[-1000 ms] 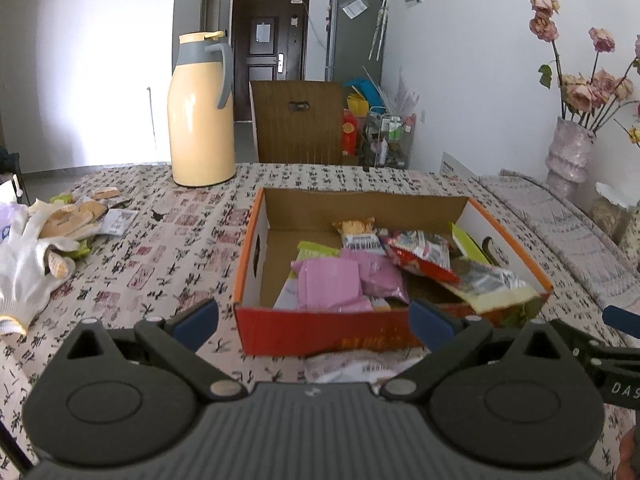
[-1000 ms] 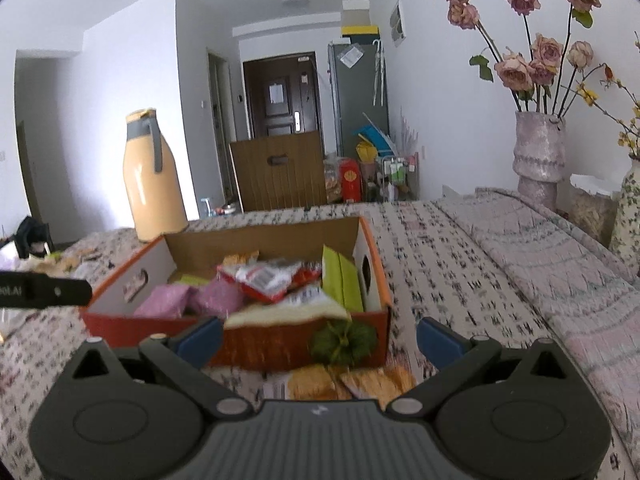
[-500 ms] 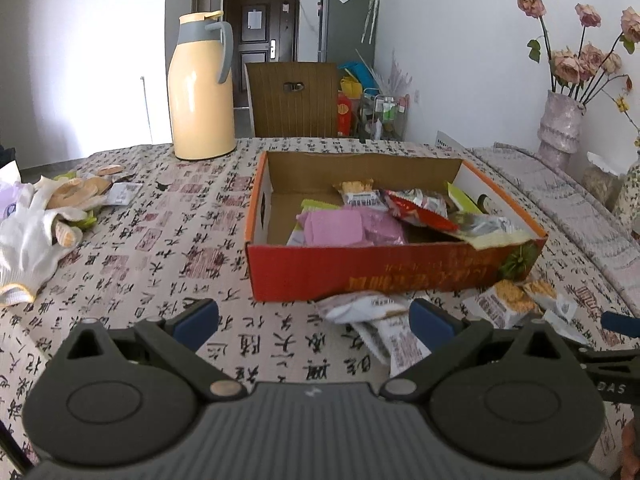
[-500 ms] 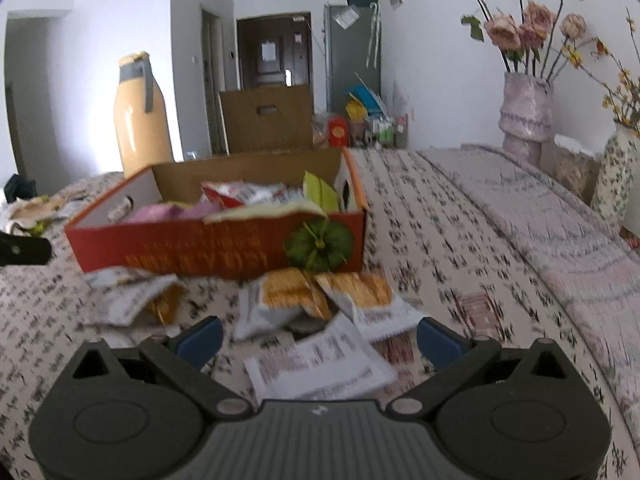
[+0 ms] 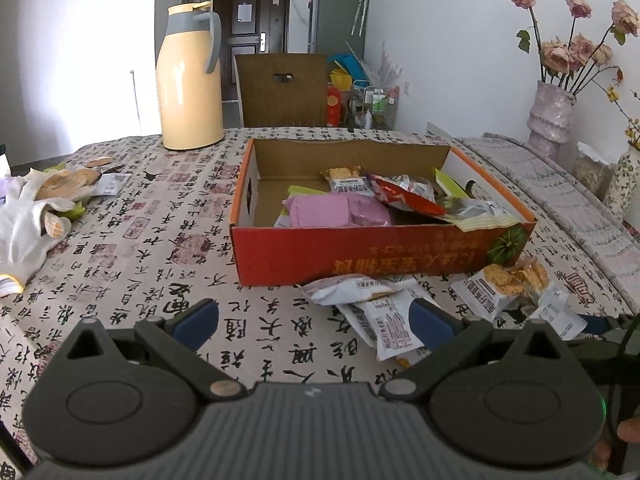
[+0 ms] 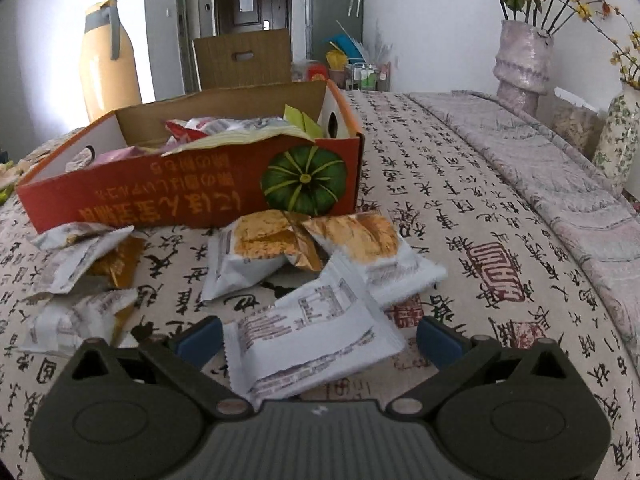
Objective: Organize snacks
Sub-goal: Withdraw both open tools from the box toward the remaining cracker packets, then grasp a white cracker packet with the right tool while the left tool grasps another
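Calligraphy-print tablecloth [image 6: 460, 216], dining room behind. Right gripper [image 6: 318, 338] gaping wide, empty, straddling white snack packet [image 6: 308, 332] lying face-down. Left gripper [image 5: 314, 322] likewise wide, holding nothing. More packets [image 6: 276, 248] lying before red box [image 6: 192, 196]. Judging light, crinkly, slippery, crushable; pinching at sealed edge.

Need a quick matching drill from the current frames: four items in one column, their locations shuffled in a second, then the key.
Items
1. thermos jug
2. pink packets
3. white work glove
4. face-down white packet

Places
A. inside the red box
B. between the open right gripper fingers
C. far left of the table
D. upright beyond the box's far-left corner

Pairs: 1-D, 2-A, 3-C, 4-B
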Demonstrator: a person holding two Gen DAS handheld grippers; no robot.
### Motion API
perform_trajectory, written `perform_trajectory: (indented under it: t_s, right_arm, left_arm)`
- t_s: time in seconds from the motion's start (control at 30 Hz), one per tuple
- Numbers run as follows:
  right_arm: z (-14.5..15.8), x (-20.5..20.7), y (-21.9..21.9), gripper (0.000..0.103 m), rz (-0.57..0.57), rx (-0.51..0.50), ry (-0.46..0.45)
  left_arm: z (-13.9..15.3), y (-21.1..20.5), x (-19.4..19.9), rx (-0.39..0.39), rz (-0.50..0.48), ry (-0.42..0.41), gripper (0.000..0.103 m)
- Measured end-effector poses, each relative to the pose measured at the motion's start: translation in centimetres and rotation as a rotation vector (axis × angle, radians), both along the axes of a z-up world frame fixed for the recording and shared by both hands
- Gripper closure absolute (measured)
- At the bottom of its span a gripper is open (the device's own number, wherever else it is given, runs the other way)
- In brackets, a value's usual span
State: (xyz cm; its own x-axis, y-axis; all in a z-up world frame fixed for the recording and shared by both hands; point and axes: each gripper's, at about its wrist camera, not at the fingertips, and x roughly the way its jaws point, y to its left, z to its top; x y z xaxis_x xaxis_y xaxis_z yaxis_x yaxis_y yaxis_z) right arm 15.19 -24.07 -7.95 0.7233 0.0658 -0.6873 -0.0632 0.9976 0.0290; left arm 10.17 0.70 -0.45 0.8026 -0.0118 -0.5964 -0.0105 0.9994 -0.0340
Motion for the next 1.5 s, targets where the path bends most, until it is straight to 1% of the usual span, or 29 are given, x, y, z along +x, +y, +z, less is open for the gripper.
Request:
perform_trajectory:
  t_s: [0.1,0.17,0.23,0.27,0.37,0.4,0.47,0.5,0.6,0.73,0.77,0.8,0.9,1.07,1.33,1.5]
  right_arm:
    - [0.0,-0.1,0.0,0.000,0.010,0.000,-0.008]
    - [-0.1,-0.4,0.0,0.006,0.021,0.003,-0.024]
    - [0.0,-0.8,0.1,0.021,0.042,0.006,-0.042]
    - [0.1,-1.1,0.2,0.023,0.053,0.007,-0.051]
    - [0.2,-1.4,0.2,0.027,0.061,0.006,-0.066]
    - [0.2,-1.6,0.2,0.030,0.062,0.009,-0.076]
    - [0.5,-2.0,0.0,0.046,0.061,0.015,-0.101]
    - [0.5,-2.1,-0.1,0.049,0.066,0.023,-0.102]
    - [0.5,-2.4,-0.1,0.051,0.072,0.021,-0.111]
    - [0.9,-3.5,-0.1,0.067,0.086,0.029,-0.155]
    - [1.0,-3.8,-0.1,0.073,0.090,0.031,-0.168]
    - [1.2,-4.1,-0.1,0.085,0.098,0.032,-0.181]
    - [1.8,-4.6,-0.1,0.090,0.114,0.036,-0.205]
    - [2.0,-5.2,-0.4,0.093,0.110,0.050,-0.234]
    - [3.0,-6.2,-1.3,0.093,0.093,0.063,-0.296]
    - [3.1,-6.4,-2.2,0.093,0.071,0.092,-0.312]
  left_arm:
    - [-0.1,0.0,0.0,-0.003,-0.002,0.003,0.000]
    - [-0.3,0.1,0.0,-0.004,-0.001,0.008,0.000]
    - [-0.5,0.2,0.1,-0.007,0.000,0.015,0.000]
    - [-0.6,0.2,0.1,-0.007,0.001,0.017,0.000]
    - [-0.7,0.3,0.0,-0.010,0.003,0.022,0.000]
    - [-0.8,0.3,0.0,-0.009,0.002,0.023,0.000]
    - [-0.9,0.2,0.0,-0.008,0.001,0.025,0.000]
    - [-0.9,0.2,0.1,-0.009,0.000,0.026,0.000]
    - [-1.0,0.0,0.0,-0.006,-0.005,0.029,0.000]
    - [-1.2,-0.2,0.0,-0.006,-0.008,0.034,0.000]
    - [-1.2,-0.2,0.0,-0.006,-0.008,0.035,0.000]
    - [-1.2,-0.3,0.0,-0.005,-0.010,0.036,0.000]
    - [-1.2,-0.6,-0.1,-0.003,-0.015,0.036,0.000]
    - [-1.2,-1.0,-0.3,0.000,-0.026,0.036,0.000]
    - [-1.5,-2.5,-0.3,-0.009,-0.069,0.061,0.000]
    - [-2.1,-4.1,0.1,-0.006,-0.099,0.100,0.000]
